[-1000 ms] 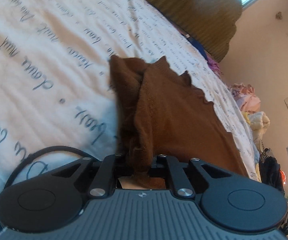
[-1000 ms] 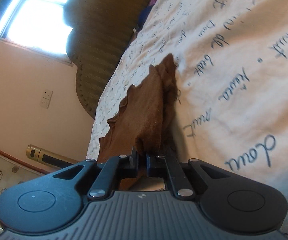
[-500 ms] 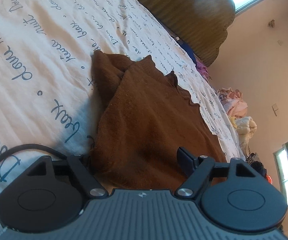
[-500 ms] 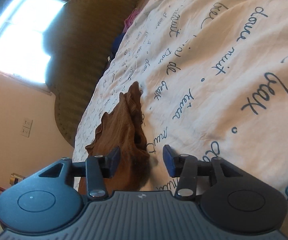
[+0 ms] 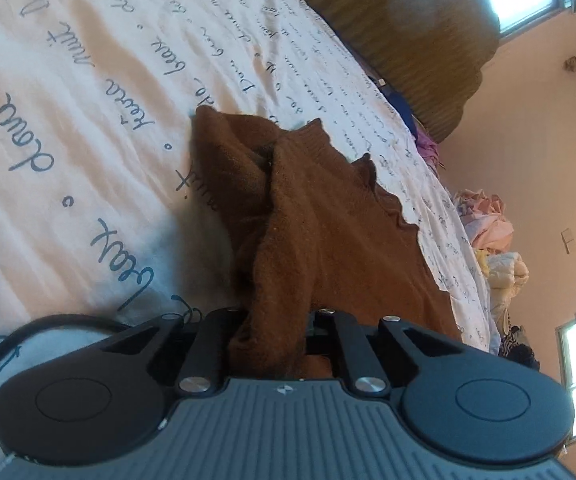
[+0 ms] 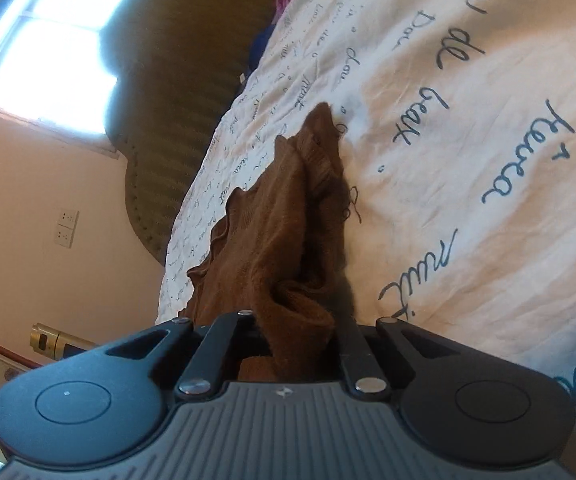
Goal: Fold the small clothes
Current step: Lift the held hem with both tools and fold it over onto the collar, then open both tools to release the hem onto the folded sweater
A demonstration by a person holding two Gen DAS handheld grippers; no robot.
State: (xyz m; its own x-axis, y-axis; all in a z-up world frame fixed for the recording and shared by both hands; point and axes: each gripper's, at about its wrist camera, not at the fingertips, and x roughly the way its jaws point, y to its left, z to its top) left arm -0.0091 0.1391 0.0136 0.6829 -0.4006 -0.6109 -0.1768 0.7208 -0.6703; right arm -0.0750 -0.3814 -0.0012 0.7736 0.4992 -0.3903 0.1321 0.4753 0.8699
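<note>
A small brown knit garment (image 5: 328,224) with a ruffled edge lies on the white bedsheet with blue script (image 5: 87,128). My left gripper (image 5: 277,320) is shut on a bunched fold of its near edge. The garment also shows in the right wrist view (image 6: 279,220), bunched and stretching away toward the headboard. My right gripper (image 6: 296,328) is shut on another bunch of its near edge. The fingertips of both grippers are hidden in the cloth.
A dark woven headboard (image 5: 408,28) stands at the far end of the bed, also in the right wrist view (image 6: 183,72). A pile of pink and pale clothes (image 5: 492,240) lies beyond the bed's far side. A black cable (image 5: 27,332) loops by the left gripper.
Half a second ago both grippers were open beside the flat garment. Now both have closed on its near edge again and the cloth is bunched up between the jaws.
</note>
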